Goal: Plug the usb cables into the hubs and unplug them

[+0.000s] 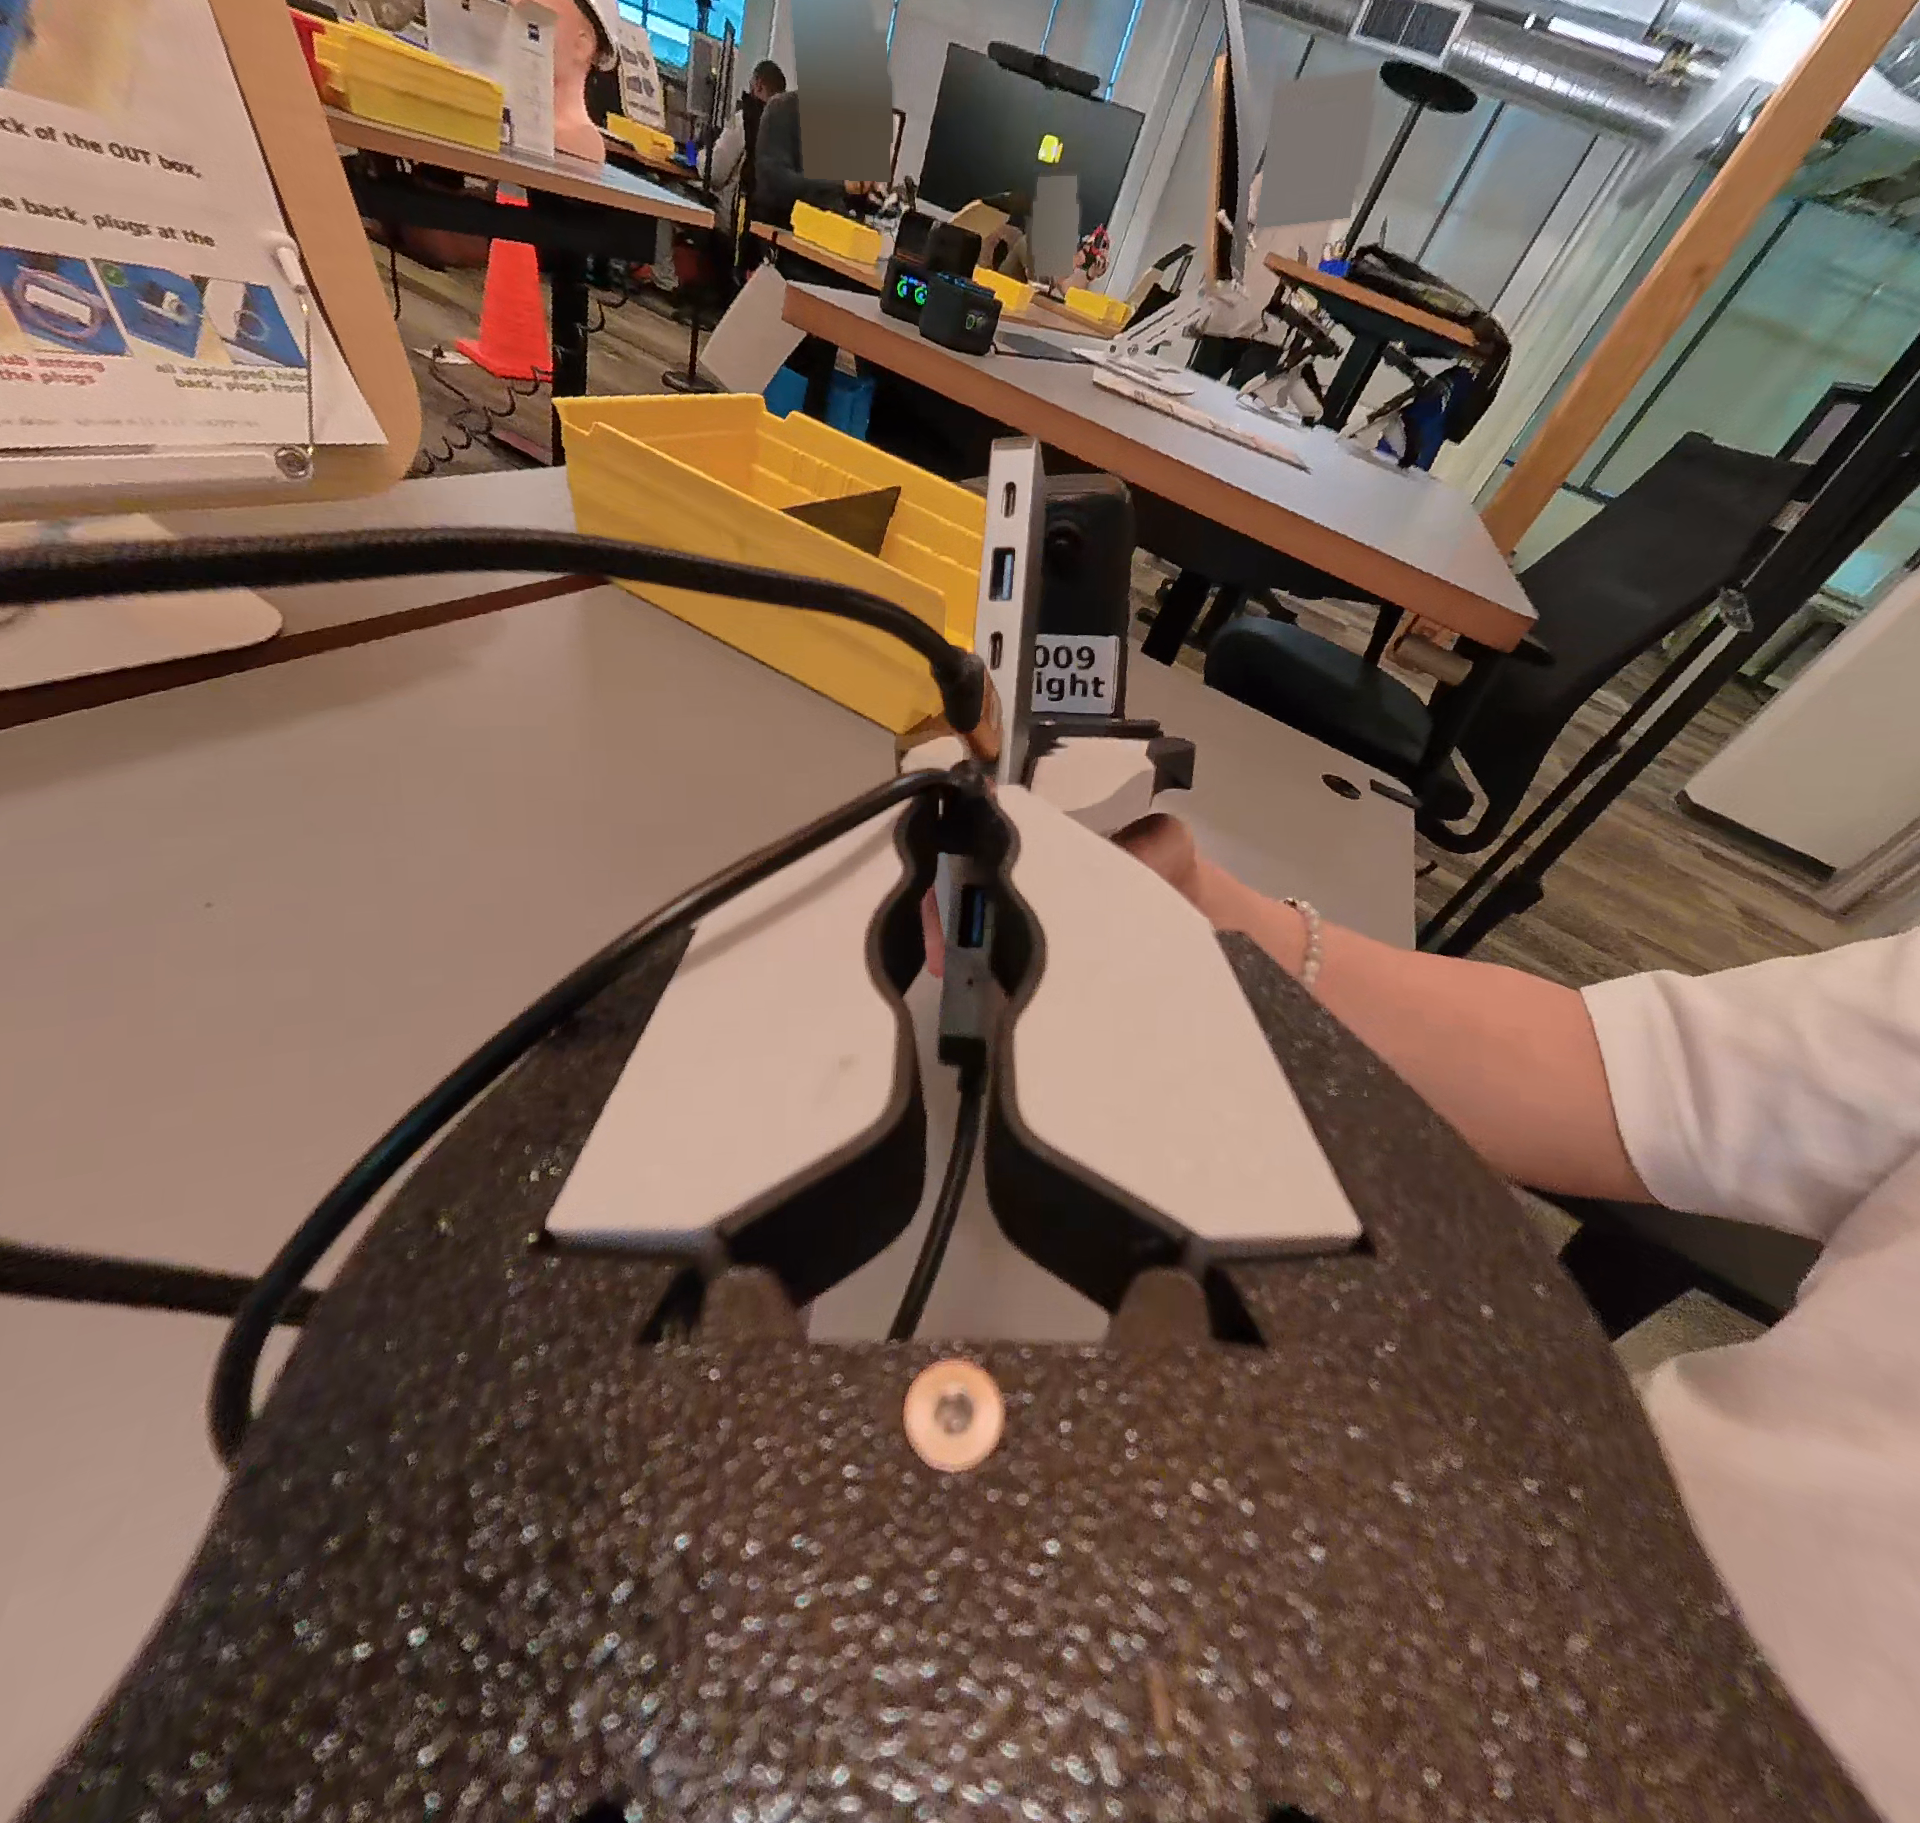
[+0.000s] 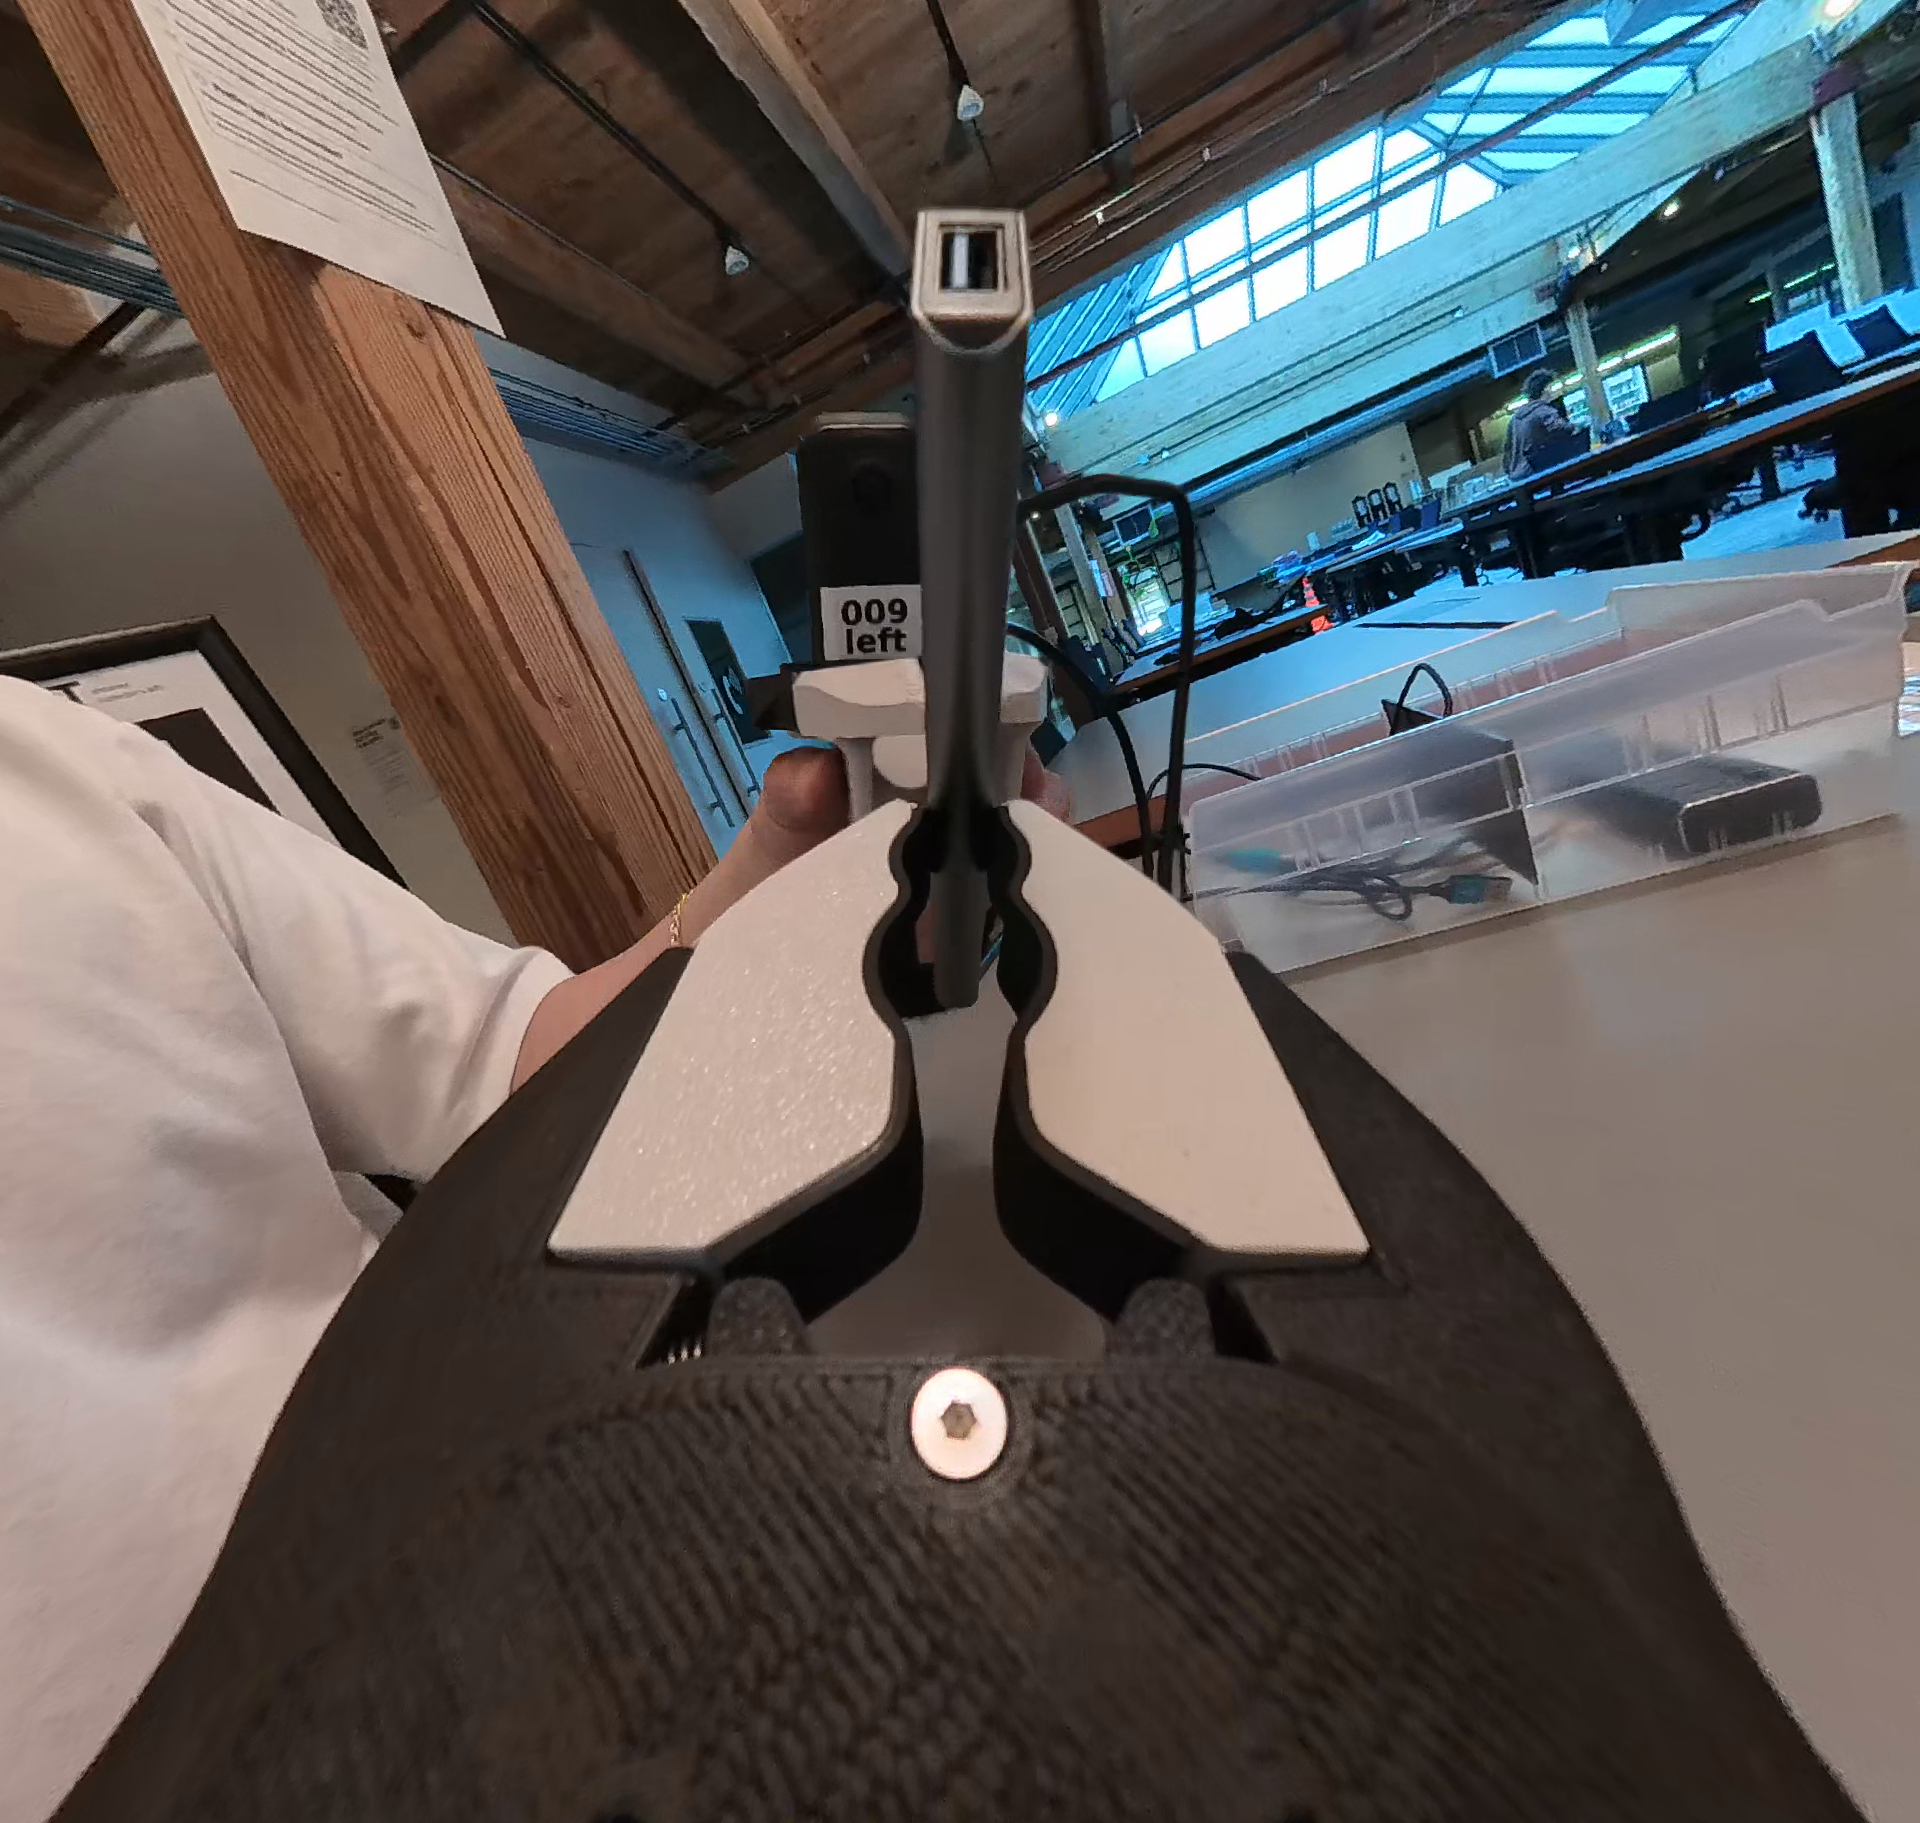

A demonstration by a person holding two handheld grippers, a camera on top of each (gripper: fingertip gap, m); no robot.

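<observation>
A slim grey USB hub (image 1: 1003,568) stands upright above the table. My right gripper (image 2: 961,817) is shut on its lower part (image 2: 961,526), with an end port on top. In the left wrist view the right gripper (image 1: 1091,781) shows behind the hub. A thick braided black cable (image 1: 520,552) comes from the left, and its plug (image 1: 971,693) sits in the hub's side. My left gripper (image 1: 961,802) is shut at the hub's port edge, on the plug of a thin black cable (image 1: 623,952) that loops left. The left gripper also shows in the right wrist view (image 2: 883,708).
A yellow bin (image 1: 727,506) stands just behind the hub on the grey table (image 1: 416,838). An instruction sheet on a stand (image 1: 156,267) is at the left. A clear bin (image 2: 1558,786) holding hubs and cables lies to the right. A wooden post (image 2: 364,526) rises at the left. My two grippers' fingertips are within a few centimetres of each other.
</observation>
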